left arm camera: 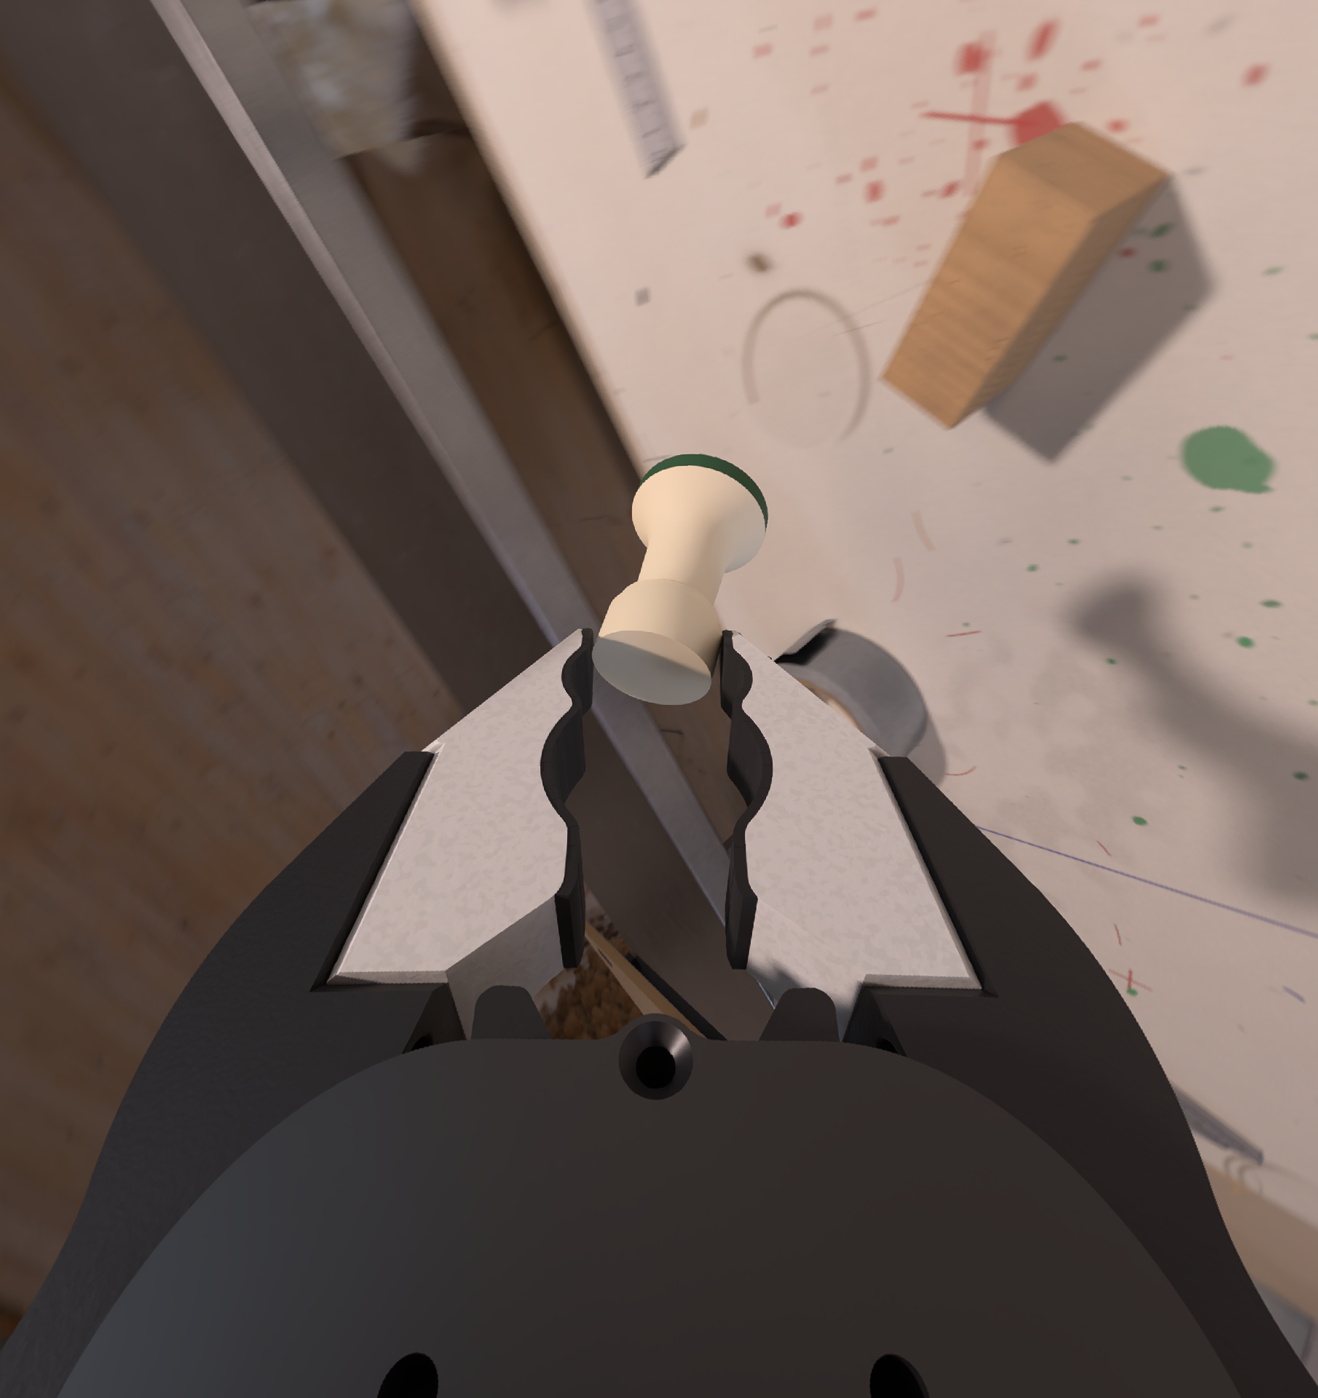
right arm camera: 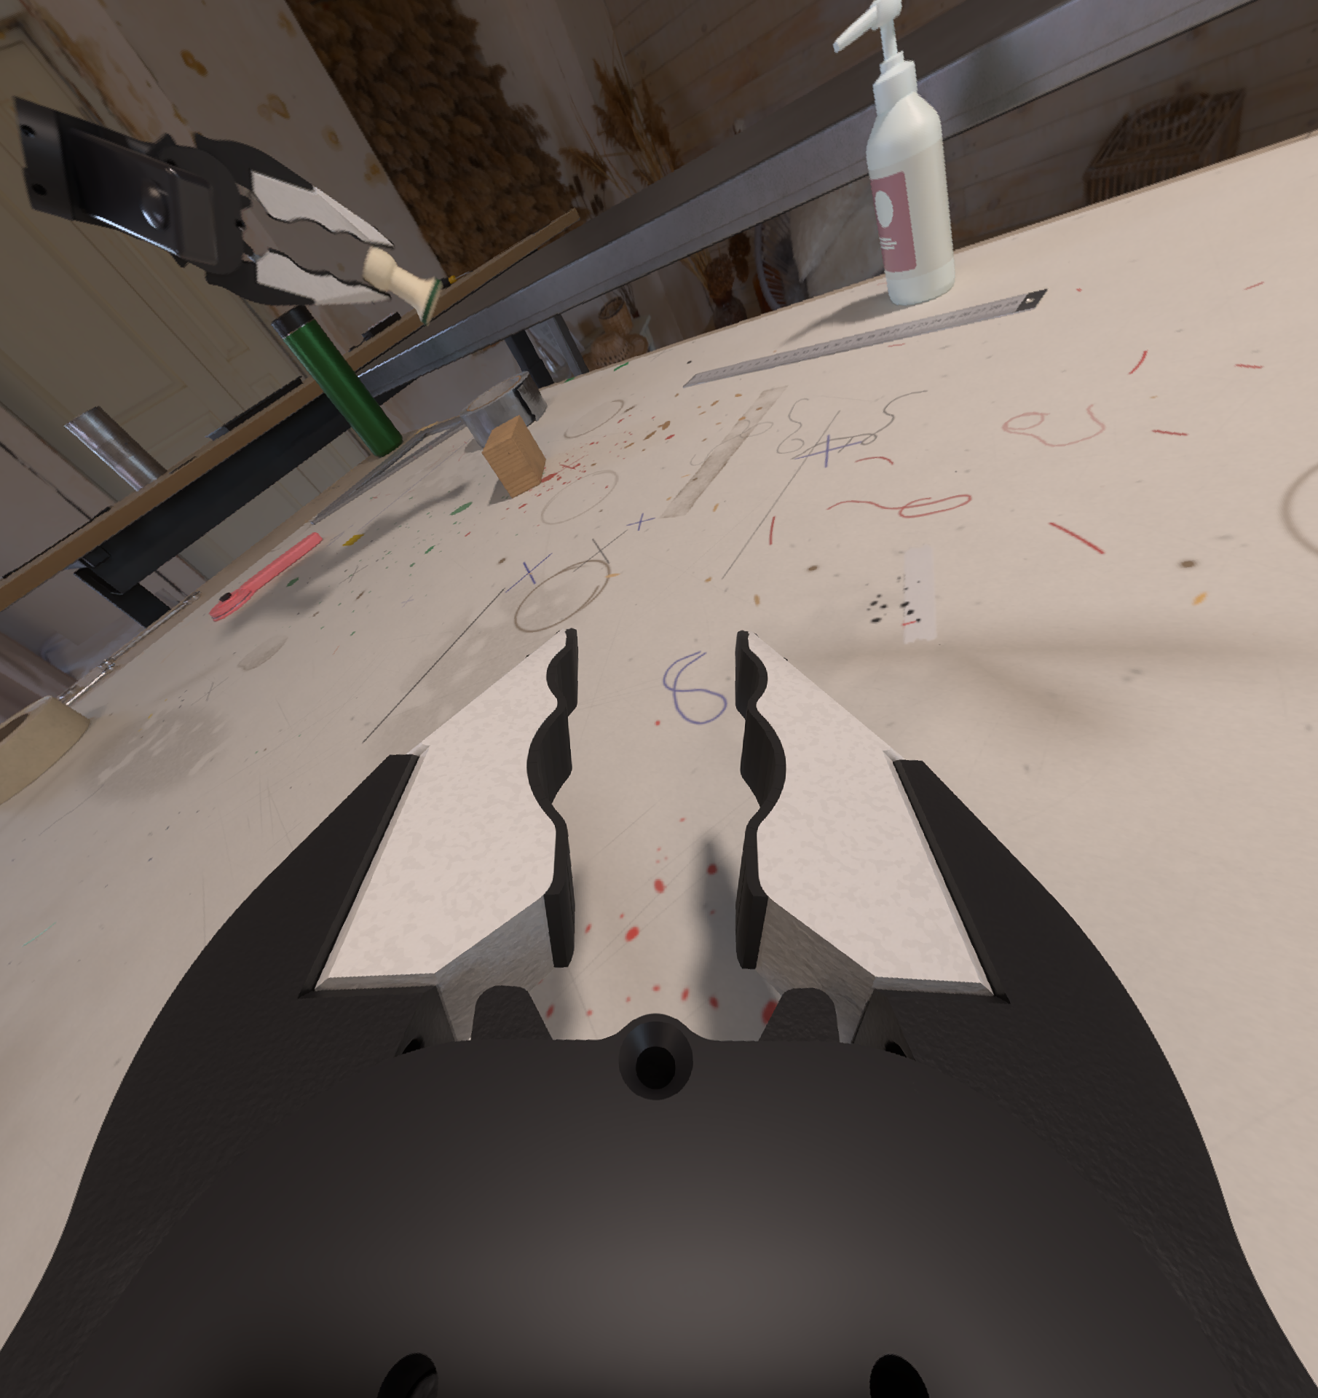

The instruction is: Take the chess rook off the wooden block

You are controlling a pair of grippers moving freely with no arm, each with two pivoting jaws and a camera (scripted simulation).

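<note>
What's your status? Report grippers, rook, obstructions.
Left gripper shut on rook, held in the air. Rook off block, clear of table. Right gripper open, empty, low over table. Nothing in the way.

The left gripper (left arm camera: pixel 652 650) is raised in the air, tilted sideways, its two fingers pinched on the top end of the chess rook (left arm camera: pixel 680 586), which sticks out past the fingertips with its green-felted base pointing away. The right gripper (right arm camera: pixel 656 643) hangs low, well apart from the left one, pointing forward and slightly down. Its jaws stand apart with nothing between them.
</note>
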